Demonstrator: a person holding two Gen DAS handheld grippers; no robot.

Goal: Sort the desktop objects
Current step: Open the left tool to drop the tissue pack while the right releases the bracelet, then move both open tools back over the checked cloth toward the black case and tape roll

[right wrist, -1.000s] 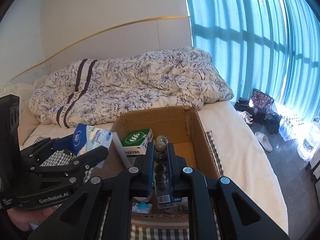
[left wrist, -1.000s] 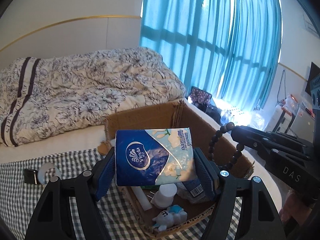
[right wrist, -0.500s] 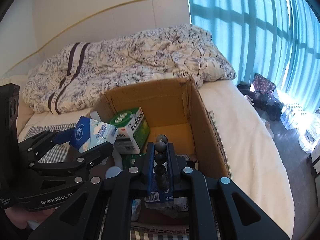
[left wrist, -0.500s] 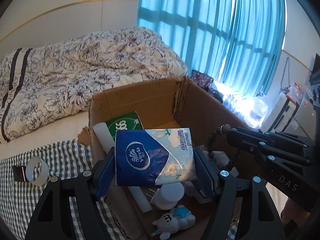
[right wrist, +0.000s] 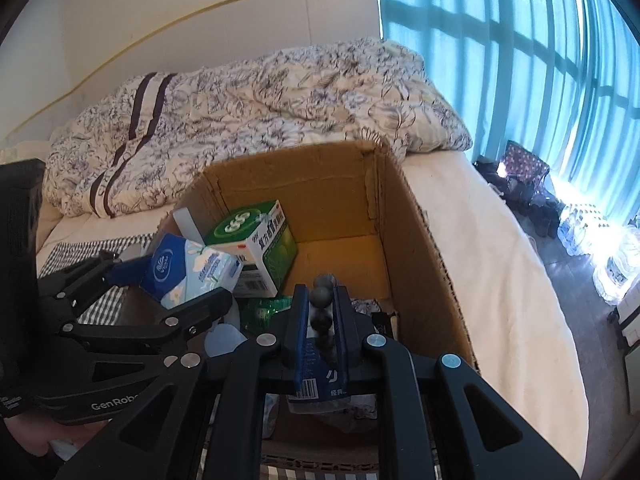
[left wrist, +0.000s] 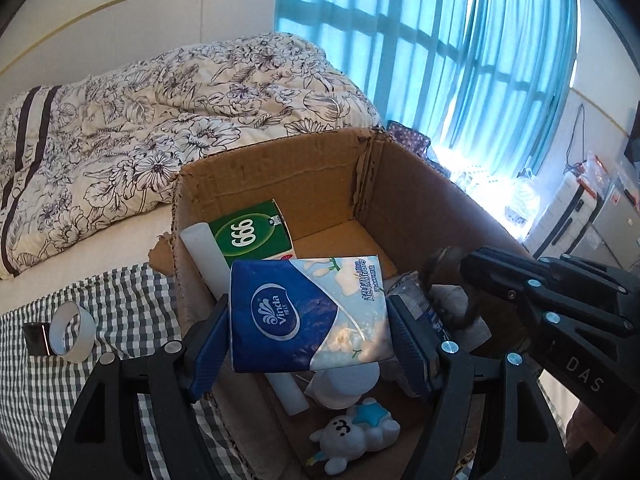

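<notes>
Since a second ago I've brought both grippers forward over the cardboard box (left wrist: 280,184), so its inside now fills much more of each view. My left gripper (left wrist: 308,332) is clamped on the blue tissue pack (left wrist: 308,316), which hangs above the box's near-left part, over a white tube (left wrist: 202,248) and just in front of the green 666 carton (left wrist: 250,234). My right gripper (right wrist: 322,316) is pinched tight on a string of dark beads (right wrist: 322,300), held over the box's near-right part above a barcoded packet (right wrist: 316,380). Lower down in the box I can see a white bear toy (left wrist: 356,436) with a blue star (the beads look blurred in the left view). A roll of clear tape (left wrist: 70,334) stands on the checked cloth (left wrist: 120,312) outside the box, to its left. The flowered duvet (right wrist: 260,120) lies on the bed behind.
</notes>
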